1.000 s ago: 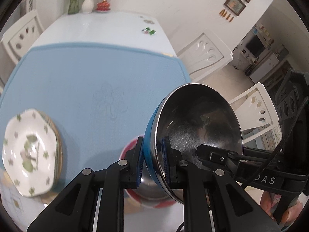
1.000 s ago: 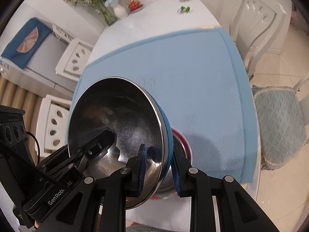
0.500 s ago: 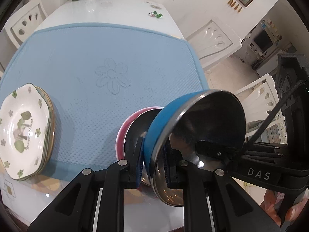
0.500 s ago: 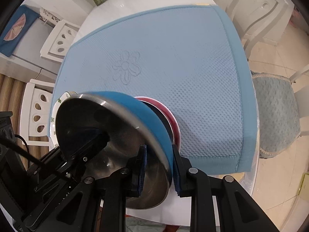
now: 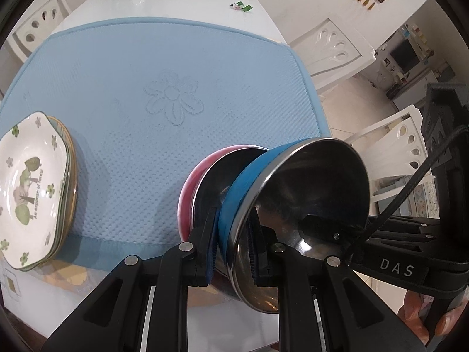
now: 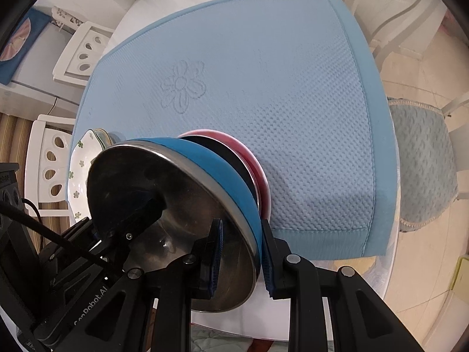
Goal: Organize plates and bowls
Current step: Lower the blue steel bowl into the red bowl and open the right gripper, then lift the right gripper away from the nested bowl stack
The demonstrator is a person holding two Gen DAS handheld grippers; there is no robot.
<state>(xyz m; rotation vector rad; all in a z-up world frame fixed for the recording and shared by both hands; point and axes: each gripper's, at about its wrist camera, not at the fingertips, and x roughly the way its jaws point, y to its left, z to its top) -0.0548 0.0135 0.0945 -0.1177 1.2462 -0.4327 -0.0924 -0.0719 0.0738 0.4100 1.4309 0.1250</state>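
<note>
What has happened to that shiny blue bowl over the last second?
The blue-sided steel bowl came down toward the pink-sided steel bowl on the blue mat, now partly nested. Both the left gripper and right gripper stay clamped on its rim; the stack of flowered plates hasn't moved.

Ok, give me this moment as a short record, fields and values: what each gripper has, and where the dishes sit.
left gripper: shut on blue bowl rim
right gripper: shut on opposite rim of blue bowl
blue bowl: steel inside, tilted over pink bowl
pink bowl: near edge of blue mat
plate stack: floral plate on top, mat's left side
</note>
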